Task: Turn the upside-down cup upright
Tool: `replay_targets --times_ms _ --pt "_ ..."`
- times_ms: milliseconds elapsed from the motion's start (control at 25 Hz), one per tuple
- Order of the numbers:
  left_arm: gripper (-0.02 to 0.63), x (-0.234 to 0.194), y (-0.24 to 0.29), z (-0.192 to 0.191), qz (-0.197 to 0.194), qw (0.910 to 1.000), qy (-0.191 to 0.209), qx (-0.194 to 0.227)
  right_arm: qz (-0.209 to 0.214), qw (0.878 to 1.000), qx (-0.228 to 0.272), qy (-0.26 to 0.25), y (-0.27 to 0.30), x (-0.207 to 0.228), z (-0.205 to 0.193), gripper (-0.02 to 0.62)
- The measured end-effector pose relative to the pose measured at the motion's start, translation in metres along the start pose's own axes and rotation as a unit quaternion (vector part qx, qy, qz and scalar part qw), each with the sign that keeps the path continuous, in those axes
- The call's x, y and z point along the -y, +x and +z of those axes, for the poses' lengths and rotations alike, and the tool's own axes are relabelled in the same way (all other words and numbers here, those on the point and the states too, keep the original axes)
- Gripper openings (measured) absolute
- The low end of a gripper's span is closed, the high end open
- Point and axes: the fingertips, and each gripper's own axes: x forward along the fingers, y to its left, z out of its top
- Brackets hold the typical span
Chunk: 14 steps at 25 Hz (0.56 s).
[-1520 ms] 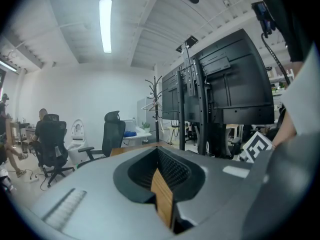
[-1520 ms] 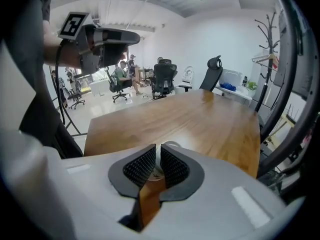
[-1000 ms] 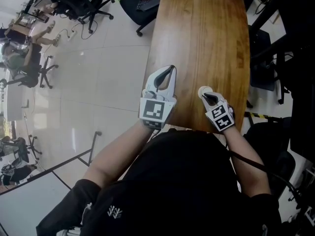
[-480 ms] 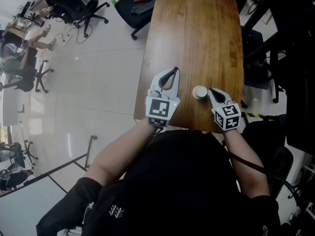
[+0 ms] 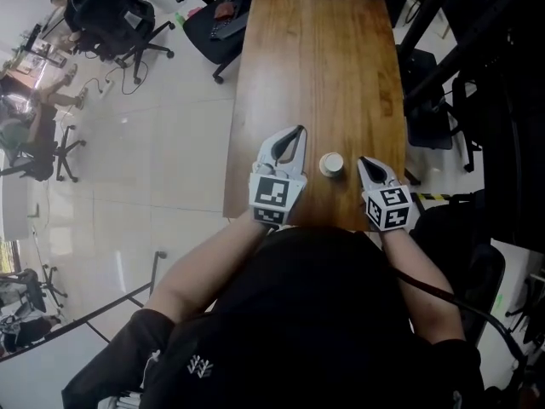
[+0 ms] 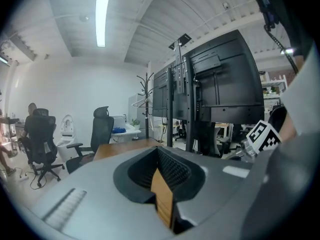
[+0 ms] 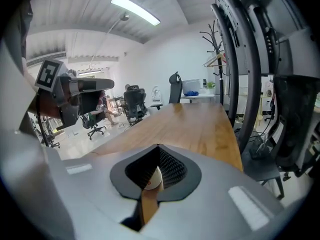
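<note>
A small white paper cup (image 5: pixel 331 164) stands on the wooden table (image 5: pixel 315 66) near its front edge, between my two grippers. Its top shows a pale ring round a darker middle. My right gripper (image 5: pixel 364 161) is shut and empty, just right of the cup and apart from it. In the right gripper view the cup (image 7: pixel 151 178) peeks through the hollow behind the closed jaws of the right gripper (image 7: pixel 159 149). My left gripper (image 5: pixel 297 131) is shut with nothing in it, left of the cup; in its own view the left gripper (image 6: pixel 157 151) points along the table.
Office chairs (image 5: pixel 217 15) stand on the pale floor left of the table. Black frames and stands (image 5: pixel 460 49) crowd its right side. The right gripper's marker cube (image 6: pixel 263 136) shows in the left gripper view.
The right gripper was at the cup a second ago; it has drawn back to the right, and the cup stands alone. The left gripper has hardly shifted.
</note>
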Motion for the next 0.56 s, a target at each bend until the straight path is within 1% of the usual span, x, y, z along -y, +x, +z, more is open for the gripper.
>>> replay_targets --times_ms 160,280,560 --pt "0.0 0.004 0.0 0.007 -0.01 0.9999 0.006 0.006 -0.008 1.0 0.005 0.001 -0.003 0.003 -0.001 0.002" --pt "0.0 0.001 -0.002 0.013 -0.009 0.9999 0.008 0.011 -0.006 1.0 0.005 0.001 -0.002 0.0 -0.002 0.0" --pt "0.0 0.01 -0.005 0.005 -0.016 0.9998 0.013 0.0 0.0 1.0 0.002 0.001 -0.003 0.001 -0.008 0.0"
